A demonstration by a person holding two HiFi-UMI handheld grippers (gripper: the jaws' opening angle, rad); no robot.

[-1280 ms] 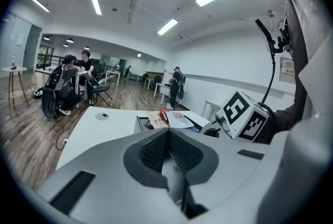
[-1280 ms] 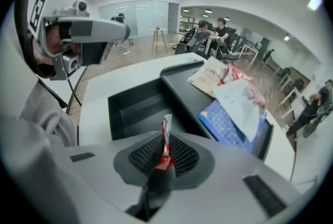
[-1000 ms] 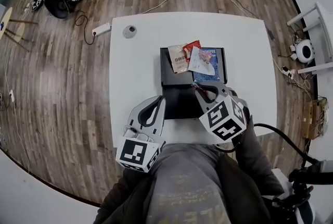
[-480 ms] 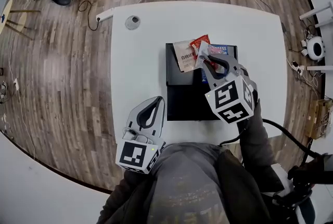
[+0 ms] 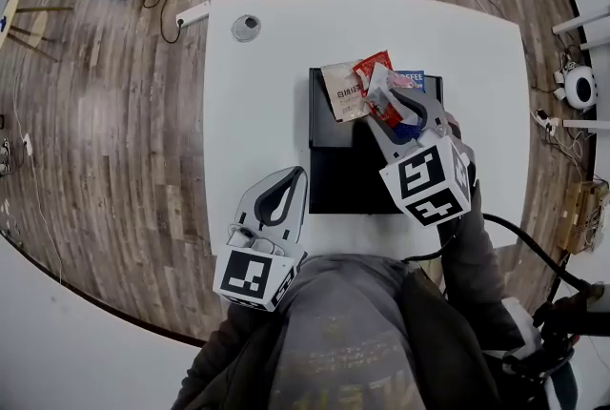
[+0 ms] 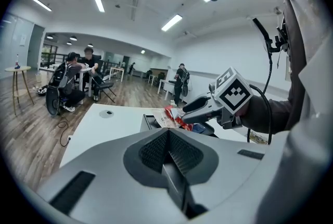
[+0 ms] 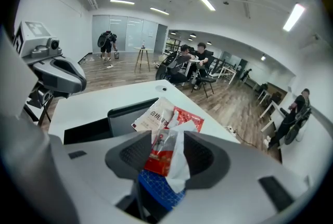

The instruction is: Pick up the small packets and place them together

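Currently right gripper [image 5: 393, 105] has jaws just spread apart, straddling but not pinching a red-and-white crinkly plastic sachet [image 7: 157, 158] on the packet heap [image 5: 345, 92] at the flat black box's [image 5: 334, 174] far end; it looks light, floppy and slick, so grab a sealed edge; left gripper [image 6: 169, 152] closed, empty, near-left of box.

Support surface: white square table [image 5: 257, 112], standing on wood floor [image 5: 114, 132].

Items directly on table:
1. black flat box [image 5: 334, 170], approx. ctr, offset slightly to the right.
2. round grey disc [image 5: 246, 22], sm., near far-left corner, well apart from box.

Box top carries packets at its far edge: beige packet [image 5: 341, 92], red packet [image 5: 372, 67], blue packet [image 5: 412, 77]. All overlap in one cluster; beige packet overhangs far edge.
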